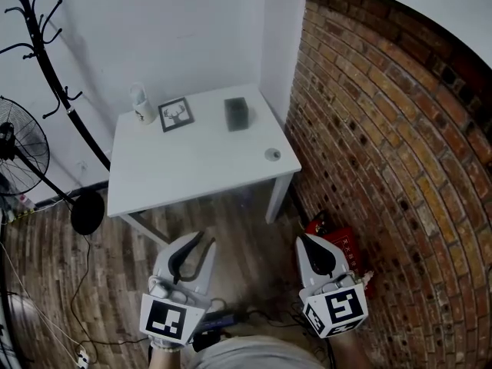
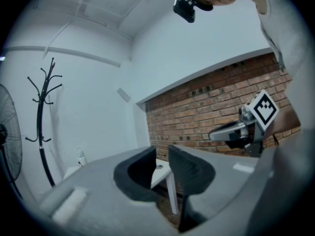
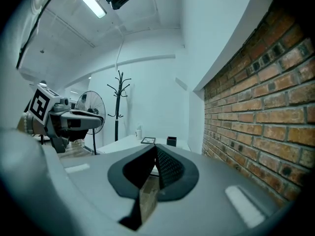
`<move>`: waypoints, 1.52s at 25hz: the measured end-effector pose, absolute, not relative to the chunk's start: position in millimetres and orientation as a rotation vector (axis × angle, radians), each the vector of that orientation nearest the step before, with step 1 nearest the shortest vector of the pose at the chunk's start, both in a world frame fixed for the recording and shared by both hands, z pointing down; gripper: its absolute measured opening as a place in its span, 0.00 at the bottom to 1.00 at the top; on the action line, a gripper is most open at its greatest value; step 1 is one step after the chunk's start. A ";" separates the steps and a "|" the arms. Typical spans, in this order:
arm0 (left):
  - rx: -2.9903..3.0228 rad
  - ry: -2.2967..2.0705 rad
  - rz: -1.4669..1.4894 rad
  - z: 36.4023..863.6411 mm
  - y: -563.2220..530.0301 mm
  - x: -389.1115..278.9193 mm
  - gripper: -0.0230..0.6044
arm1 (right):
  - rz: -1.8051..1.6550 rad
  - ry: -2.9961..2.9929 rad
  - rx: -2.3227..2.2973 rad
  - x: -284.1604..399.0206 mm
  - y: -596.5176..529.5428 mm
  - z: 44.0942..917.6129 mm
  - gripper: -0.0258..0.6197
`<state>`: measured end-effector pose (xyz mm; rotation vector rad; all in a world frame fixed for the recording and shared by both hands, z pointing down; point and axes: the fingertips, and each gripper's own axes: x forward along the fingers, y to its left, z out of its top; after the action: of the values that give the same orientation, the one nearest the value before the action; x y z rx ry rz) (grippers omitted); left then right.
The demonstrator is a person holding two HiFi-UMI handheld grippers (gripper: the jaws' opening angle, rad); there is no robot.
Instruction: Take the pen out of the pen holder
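A dark square pen holder (image 1: 237, 114) stands at the back right of the white table (image 1: 192, 167); I cannot make out a pen in it. In the right gripper view the pen holder (image 3: 171, 141) shows small and far beyond the jaws. My left gripper (image 1: 204, 241) hangs over the wooden floor in front of the table, open and empty, and the left gripper (image 2: 162, 150) shows a gap between its pads. My right gripper (image 1: 301, 239) is beside it, also short of the table, shut on nothing; the right gripper (image 3: 155, 146) has its tips together.
On the table are a white cup-like container (image 1: 141, 104), a framed deer picture (image 1: 176, 114) and a small round object (image 1: 272, 154). A brick wall (image 1: 384, 129) runs along the right. A fan (image 1: 19, 152), a coat rack (image 1: 46, 68) and a red box (image 1: 342, 244) stand around.
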<state>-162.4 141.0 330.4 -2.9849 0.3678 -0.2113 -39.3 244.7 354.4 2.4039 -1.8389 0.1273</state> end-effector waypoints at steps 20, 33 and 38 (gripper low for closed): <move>-2.978 0.328 -0.205 339.8 139.5 -141.1 0.14 | 0.125 -1.813 2.420 -21.5 243.6 365.6 0.05; -3.008 0.239 -0.195 347.5 75.8 -82.6 0.14 | 0.146 -1.733 2.448 29.1 187.7 370.3 0.04; -3.009 0.225 -0.199 346.3 41.5 -59.7 0.14 | 0.158 -1.719 2.450 49.4 155.1 368.2 0.05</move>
<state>-59.7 41.5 346.3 -3.0091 0.2246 -0.1990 49.4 155.1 368.2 2.4504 -1.7191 0.1580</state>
